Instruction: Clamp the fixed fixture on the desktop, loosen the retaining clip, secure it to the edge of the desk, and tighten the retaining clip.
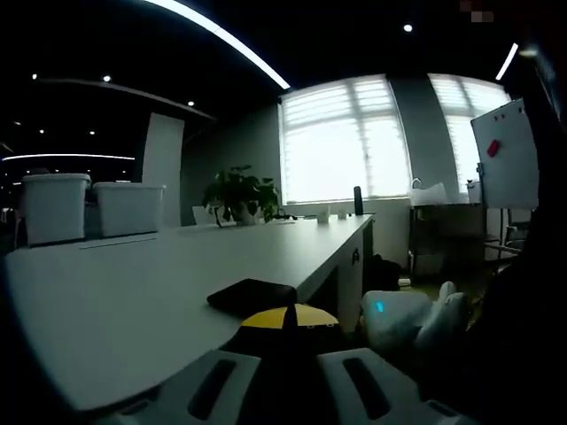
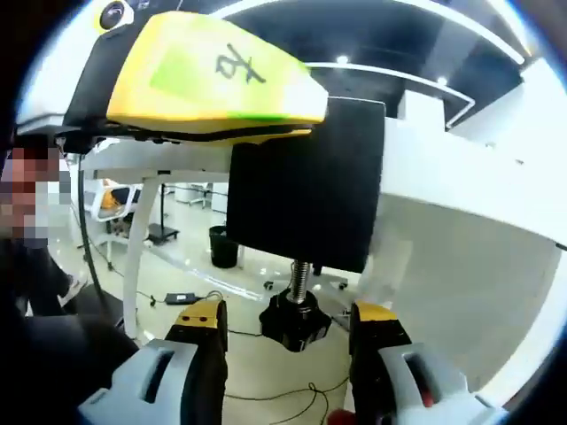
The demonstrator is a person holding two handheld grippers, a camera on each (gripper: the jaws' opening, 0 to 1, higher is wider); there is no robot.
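Black metal clamp fixture (image 2: 306, 199) seated over the edge of the white table (image 2: 461, 239), seen in the right gripper view: upper plate against the table's rim, one threaded screw (image 2: 301, 276) running down to one black knob (image 2: 295, 323) below. Judged well along: fixture already placed at the table edge, tightening of the retaining clip probably the step in hand or just ahead; how firmly the screw bears on the underside cannot be told. Right claw (image 2: 288, 341) spread open, one yellow-tipped jaw each side of the knob, neither clearly touching it. Left claw (image 2: 213, 75), yellow-topped with green tape and a scrawled mark, visible above in the same view, sitting over the fixture's upper plate and seemingly holding it down; whether closed on it cannot be told. In the left gripper view, the fixture's flat black top plate (image 1: 252, 294) lying on the white table surface (image 1: 133, 292) at its near edge, a yellow part just behind it. Counted: one fixture, one screw, one knob, two claws. Farther back on the table, two white bins (image 1: 89, 208) and one potted green plant (image 1: 239, 193); one whiteboard (image 1: 507, 155) by the bright windows.
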